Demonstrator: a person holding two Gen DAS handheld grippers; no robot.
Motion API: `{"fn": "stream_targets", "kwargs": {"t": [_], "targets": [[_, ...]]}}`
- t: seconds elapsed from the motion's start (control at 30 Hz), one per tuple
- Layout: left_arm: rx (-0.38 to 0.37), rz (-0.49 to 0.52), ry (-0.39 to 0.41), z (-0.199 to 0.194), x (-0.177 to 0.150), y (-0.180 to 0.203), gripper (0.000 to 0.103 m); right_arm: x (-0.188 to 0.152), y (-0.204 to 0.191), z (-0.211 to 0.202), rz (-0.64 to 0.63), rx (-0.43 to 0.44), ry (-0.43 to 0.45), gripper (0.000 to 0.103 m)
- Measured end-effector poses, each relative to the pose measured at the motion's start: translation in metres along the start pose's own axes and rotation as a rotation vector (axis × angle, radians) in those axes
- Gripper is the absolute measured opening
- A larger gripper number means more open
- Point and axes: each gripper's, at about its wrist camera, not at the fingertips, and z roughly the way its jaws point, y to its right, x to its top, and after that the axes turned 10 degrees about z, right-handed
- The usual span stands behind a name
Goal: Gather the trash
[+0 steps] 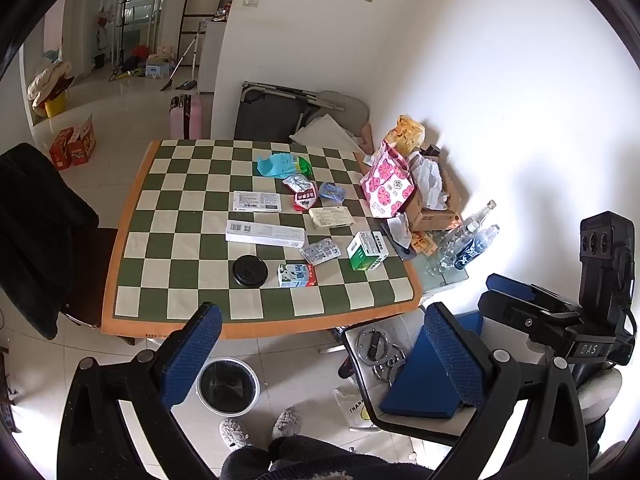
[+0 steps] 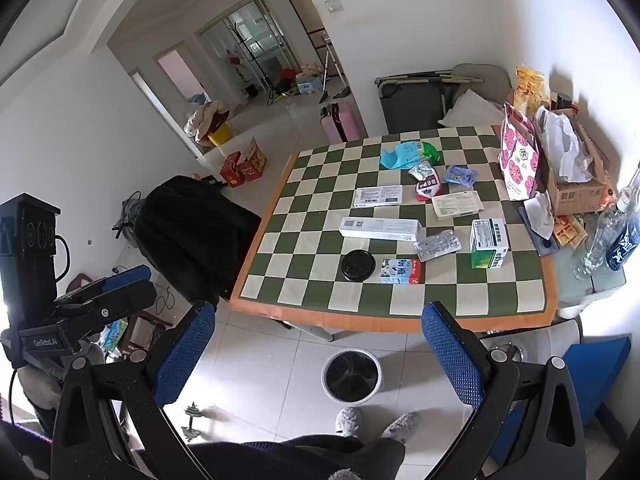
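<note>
Trash (image 1: 298, 274) is lying scattered on the desk (image 1: 132, 248), well apart from both wide-open, empty tools (image 1: 320, 356) (image 2: 318, 356); flat packets may be slipping out before reaching the bin (image 2: 351, 376) on the floor.

On the desk (image 1: 132, 240), a round lid (image 1: 250, 271) lies at six o'clock; a small carton (image 1: 297, 275) just at its three o'clock; a long box (image 1: 264, 233) behind them; the bin (image 1: 227, 386) on the floor before the desk's near edge
</note>
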Motion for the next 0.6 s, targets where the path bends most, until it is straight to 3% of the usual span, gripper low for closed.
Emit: {"fn": "stream_targets", "kwargs": {"t": [0.6], "targets": [[-0.003,-0.003,0.01,-0.0003,-0.0002,-0.0007,0.103,0.0008,-0.0025,0.0014,0.0,0.002,0.001,0.103]]}}
